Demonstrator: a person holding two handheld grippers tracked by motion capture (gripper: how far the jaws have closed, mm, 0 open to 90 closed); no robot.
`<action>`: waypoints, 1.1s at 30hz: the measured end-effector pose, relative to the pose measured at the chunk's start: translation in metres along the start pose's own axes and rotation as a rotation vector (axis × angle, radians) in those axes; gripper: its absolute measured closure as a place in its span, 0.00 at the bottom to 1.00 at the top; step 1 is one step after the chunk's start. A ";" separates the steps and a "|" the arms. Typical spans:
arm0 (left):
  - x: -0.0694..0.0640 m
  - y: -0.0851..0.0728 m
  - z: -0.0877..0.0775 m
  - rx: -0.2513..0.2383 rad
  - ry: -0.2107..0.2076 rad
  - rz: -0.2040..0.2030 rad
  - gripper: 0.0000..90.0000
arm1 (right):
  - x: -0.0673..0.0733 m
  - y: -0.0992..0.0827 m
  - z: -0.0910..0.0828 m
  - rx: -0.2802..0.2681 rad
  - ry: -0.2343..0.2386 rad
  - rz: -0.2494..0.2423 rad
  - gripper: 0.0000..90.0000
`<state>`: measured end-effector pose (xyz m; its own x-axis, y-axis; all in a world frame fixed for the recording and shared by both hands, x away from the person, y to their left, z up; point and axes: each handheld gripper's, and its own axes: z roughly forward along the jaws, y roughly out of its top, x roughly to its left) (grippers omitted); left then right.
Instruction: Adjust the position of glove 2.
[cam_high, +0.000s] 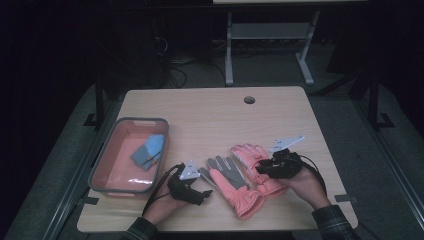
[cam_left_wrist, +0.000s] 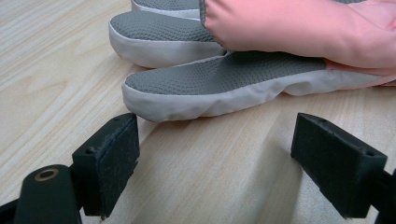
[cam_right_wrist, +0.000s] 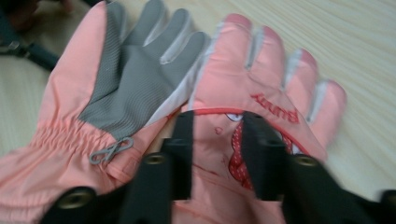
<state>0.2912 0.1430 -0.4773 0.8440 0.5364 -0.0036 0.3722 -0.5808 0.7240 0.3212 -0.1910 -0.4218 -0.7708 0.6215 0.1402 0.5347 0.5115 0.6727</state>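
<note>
On the counter (cam_high: 210, 112), two pink gloves are laid side by side near the front edge: one palm-up (cam_high: 231, 181), one palm-down (cam_high: 256, 162). A grey bin (cam_high: 102, 167) is seen at the left. The right gripper (cam_high: 267, 167) is held over the palm-down glove, fingers (cam_right_wrist: 183, 140) parted, pinching nothing. The left gripper (cam_high: 202, 192) is rested beside the palm-up glove, fingers (cam_left_wrist: 112, 154) spread wide.

Pale wood-grain desk (cam_high: 210, 115) with rounded corners and a round cable hole (cam_high: 249, 99) near the far edge. Grey carpeted floor (cam_high: 60, 165) on all sides, dim and falling into darkness toward the back. Beyond the desk, a light metal table frame (cam_high: 270, 35) on two legs, with loose dark cables (cam_high: 175, 70) on the floor beside it. Black stand feet (cam_high: 95, 120) at either side.
</note>
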 end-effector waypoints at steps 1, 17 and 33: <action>0.000 0.000 0.000 0.000 0.000 -0.001 0.16 | 0.001 0.000 -0.001 0.003 -0.014 0.021 0.66; 0.000 0.000 0.000 0.000 -0.001 -0.003 0.16 | 0.008 -0.009 0.025 0.064 -0.117 0.093 0.72; 0.000 0.000 0.000 0.000 0.000 0.001 0.16 | -0.003 -0.005 0.001 -0.036 -0.052 0.088 1.00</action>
<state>0.2914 0.1431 -0.4773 0.8445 0.5355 -0.0027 0.3709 -0.5813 0.7242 0.3215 -0.1949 -0.4264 -0.7020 0.6933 0.1629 0.5860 0.4323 0.6854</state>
